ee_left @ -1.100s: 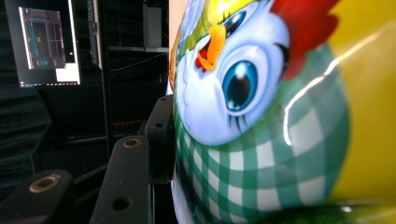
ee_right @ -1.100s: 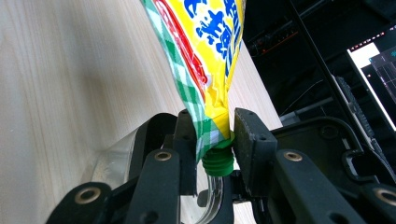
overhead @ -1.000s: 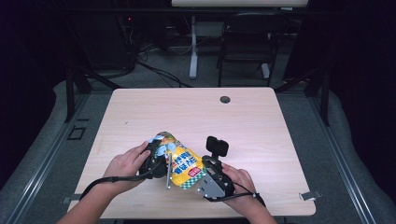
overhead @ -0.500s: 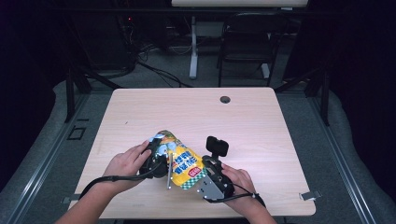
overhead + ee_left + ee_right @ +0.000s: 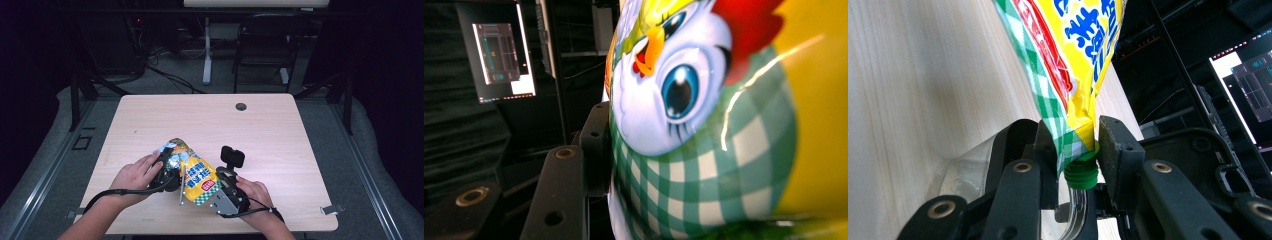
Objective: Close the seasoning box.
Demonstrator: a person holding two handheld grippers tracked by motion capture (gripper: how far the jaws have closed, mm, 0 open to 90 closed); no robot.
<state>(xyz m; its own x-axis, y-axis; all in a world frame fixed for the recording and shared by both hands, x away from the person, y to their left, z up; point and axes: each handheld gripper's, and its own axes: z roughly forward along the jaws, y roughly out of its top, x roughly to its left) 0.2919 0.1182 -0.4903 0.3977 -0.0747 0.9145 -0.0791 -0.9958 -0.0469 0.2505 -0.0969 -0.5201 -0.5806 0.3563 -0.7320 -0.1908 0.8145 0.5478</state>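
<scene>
The pouch (image 5: 192, 172), yellow with green check and a cartoon chicken, is lying tilted above the near part of the table (image 5: 280, 140), between the 2 grippers. The left gripper (image 5: 167, 170) is clamping the pouch's upper body; in the left gripper view 1 jaw is pressing against the check print (image 5: 684, 185). The right gripper (image 5: 222, 192) is gripping the pouch's bottom corner, its 2 jaws closing on the neck just above the green cap (image 5: 1081, 174), which is pointing toward the camera.
</scene>
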